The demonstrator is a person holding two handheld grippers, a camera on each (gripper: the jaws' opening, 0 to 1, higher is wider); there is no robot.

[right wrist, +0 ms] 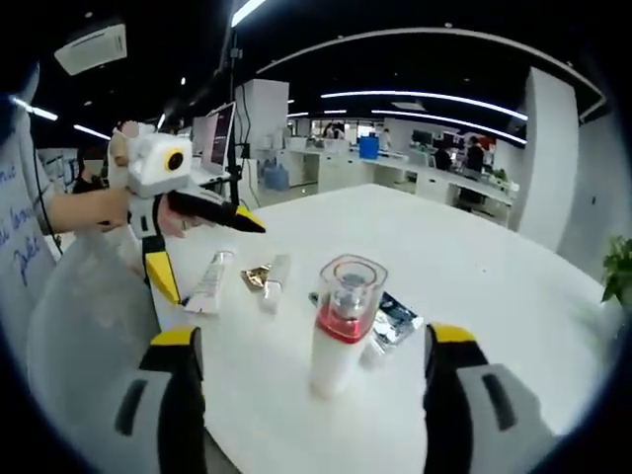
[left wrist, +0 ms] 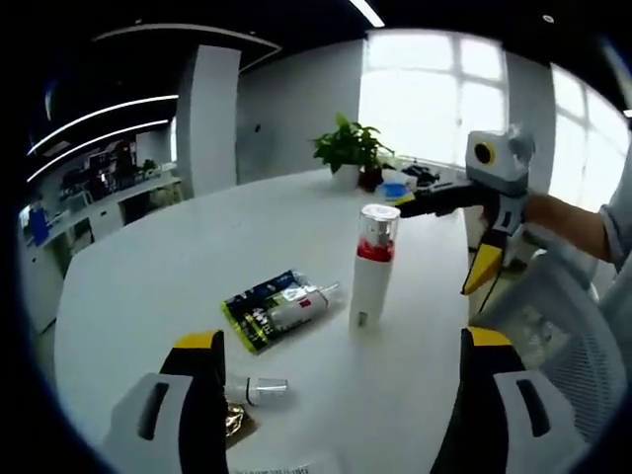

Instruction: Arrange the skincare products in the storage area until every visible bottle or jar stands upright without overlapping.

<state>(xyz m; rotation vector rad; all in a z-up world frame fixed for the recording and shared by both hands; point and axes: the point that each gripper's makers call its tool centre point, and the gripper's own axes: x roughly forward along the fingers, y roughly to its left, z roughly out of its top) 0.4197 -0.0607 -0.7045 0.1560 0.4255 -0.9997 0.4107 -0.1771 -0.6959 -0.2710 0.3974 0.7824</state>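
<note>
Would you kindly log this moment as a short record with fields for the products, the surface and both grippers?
surface: round white table
upright: white pump bottle with red band and clear cap
lying flat: green-and-black packet with a tube on it; small clear-capped bottle; white tube
also there: gold wrapper, potted plant
left hand-held gripper: open, empty, facing the products
right hand-held gripper: open, empty, pump bottle ahead between its jaws
</note>
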